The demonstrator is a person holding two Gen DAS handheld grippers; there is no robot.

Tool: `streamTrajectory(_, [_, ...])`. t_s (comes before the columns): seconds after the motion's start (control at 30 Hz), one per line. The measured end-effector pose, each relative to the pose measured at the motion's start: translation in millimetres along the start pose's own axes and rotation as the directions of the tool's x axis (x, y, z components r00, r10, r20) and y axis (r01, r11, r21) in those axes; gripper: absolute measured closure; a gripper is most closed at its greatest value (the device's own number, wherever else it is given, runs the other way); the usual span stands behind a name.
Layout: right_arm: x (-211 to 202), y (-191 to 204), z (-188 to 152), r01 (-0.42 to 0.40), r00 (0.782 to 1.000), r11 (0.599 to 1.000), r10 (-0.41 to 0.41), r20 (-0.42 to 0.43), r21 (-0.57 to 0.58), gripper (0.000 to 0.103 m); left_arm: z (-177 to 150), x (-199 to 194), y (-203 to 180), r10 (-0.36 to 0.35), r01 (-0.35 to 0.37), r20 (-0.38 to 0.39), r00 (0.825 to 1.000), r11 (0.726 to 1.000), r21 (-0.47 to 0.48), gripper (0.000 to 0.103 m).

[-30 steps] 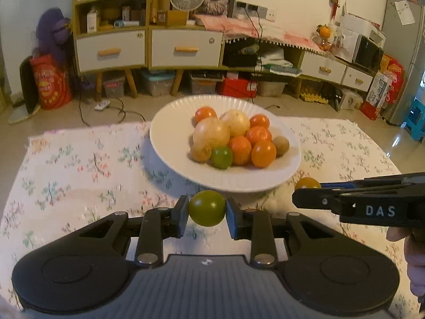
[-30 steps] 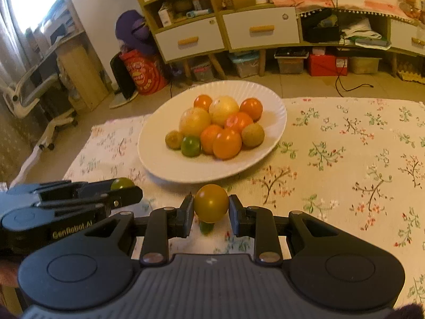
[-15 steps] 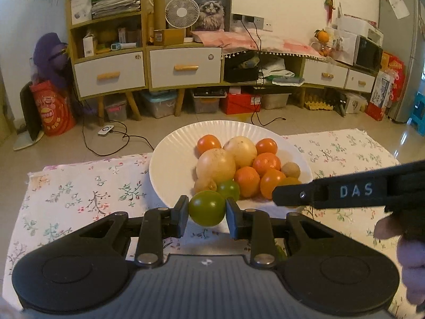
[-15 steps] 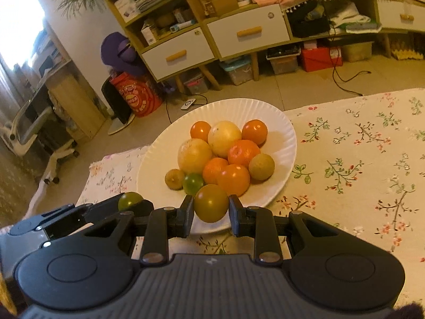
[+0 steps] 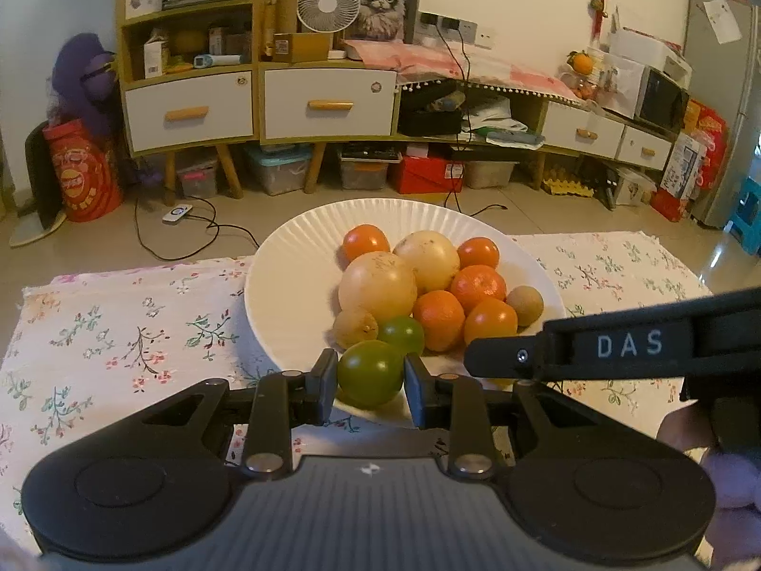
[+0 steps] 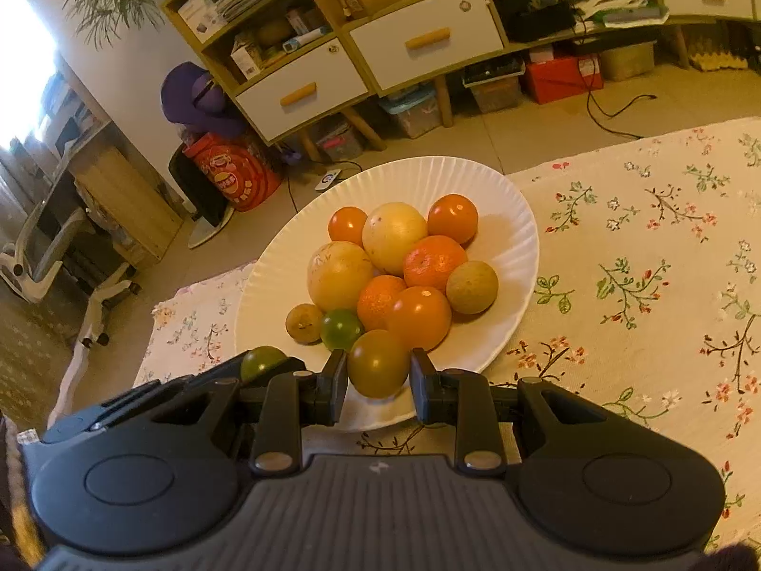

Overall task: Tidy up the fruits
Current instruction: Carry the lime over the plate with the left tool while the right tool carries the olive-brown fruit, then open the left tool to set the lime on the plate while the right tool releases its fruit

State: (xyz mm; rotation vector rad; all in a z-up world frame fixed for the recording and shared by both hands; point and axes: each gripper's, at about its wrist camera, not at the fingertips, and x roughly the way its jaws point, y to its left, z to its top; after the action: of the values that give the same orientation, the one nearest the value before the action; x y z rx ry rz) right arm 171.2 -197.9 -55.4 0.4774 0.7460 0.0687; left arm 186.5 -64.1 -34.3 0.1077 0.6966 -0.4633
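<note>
Left wrist view: the left tool (image 5: 370, 380) pinches a green fruit (image 5: 370, 379), which has come from over the floral worktop (image 5: 119, 333) to the near rim of the white plate (image 5: 285, 276); right wrist view: the right tool (image 6: 378, 369) pinches a yellow-green fruit (image 6: 378, 362), likewise brought in over the plate's near edge; both look ready to be set down. The pile of oranges (image 6: 418, 316) and pale fruits crowds the landing spot just ahead; the two tools sit close, side by side, risking a bump.
</note>
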Motion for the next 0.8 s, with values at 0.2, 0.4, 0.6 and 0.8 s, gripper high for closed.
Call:
streamTrajectory(0.2, [-2, 2, 1, -0.004, 1.0, 1.0, 0.004, -0.006, 0.025, 0.069, 0, -3, 2, -0.013, 0.013, 0.005, 1.0, 1.0, -0.023, 0.08])
streamTrajectory(0.4, [-9, 3, 1, 0.007, 1.0, 1.0, -0.007, 0.002, 0.017, 0.06, 0, -9, 0, -0.01, 0.01, -0.006, 1.0, 1.0, -0.017, 0.057])
streamTrajectory(0.6, [-21, 1, 1, 0.018, 1.0, 1.0, -0.018, 0.002, -0.007, 0.049, -4, -19, 1, 0.0, -0.002, -0.047, 0.999, 1.0, -0.029, 0.049])
streamTrajectory(0.8, [-32, 2, -5, 0.024, 1.0, 0.998, -0.024, -0.011, -0.052, 0.043, -7, -33, 2, 0.006, -0.01, -0.072, 0.997, 0.999, -0.05, 0.039])
